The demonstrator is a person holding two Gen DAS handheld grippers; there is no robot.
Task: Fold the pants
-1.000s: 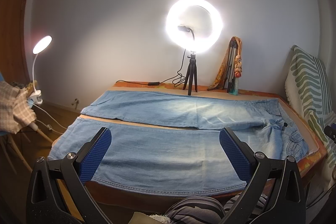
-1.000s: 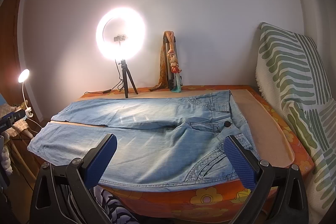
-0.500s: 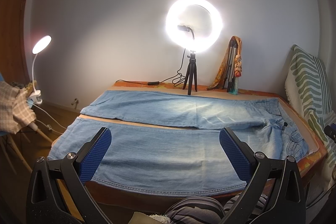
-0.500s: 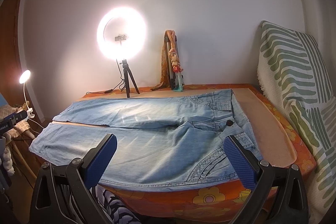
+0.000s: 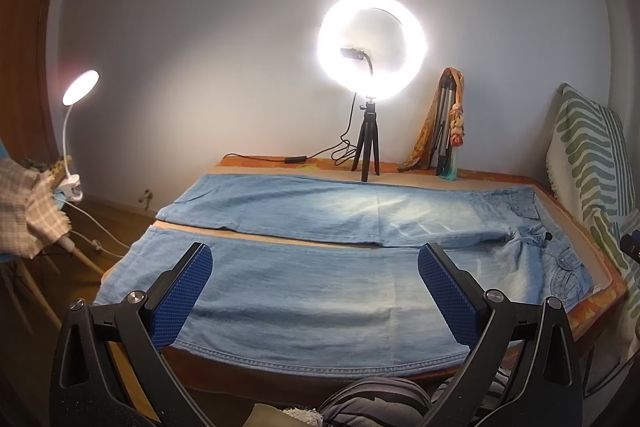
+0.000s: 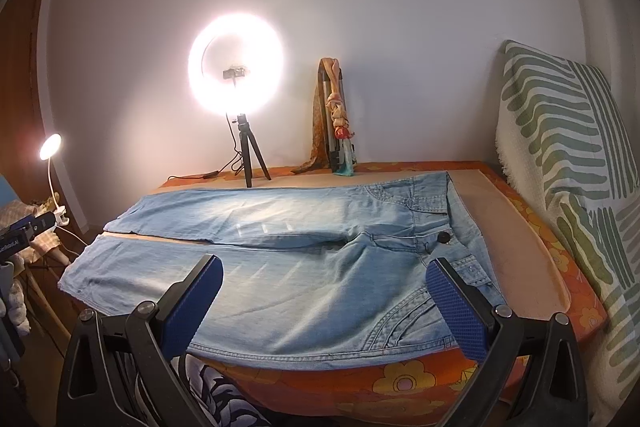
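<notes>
Light blue jeans (image 5: 320,279) are lying spread flat on a table, with two handheld grippers hovering over the near edge.

The left gripper (image 5: 316,291) is hanging above the near trouser leg, its blue-padded jaws wide apart and holding nothing. The right gripper (image 6: 324,301) is hanging near the waistband end, jaws likewise spread and empty. The legs are pointing left, slightly parted; a glowing ring light (image 5: 372,45) is standing on a tripod behind them.

A glaring ring light (image 5: 372,47) and small desk lamp (image 5: 80,87) brighten a dim room; fisheye edges bend and darken
</notes>
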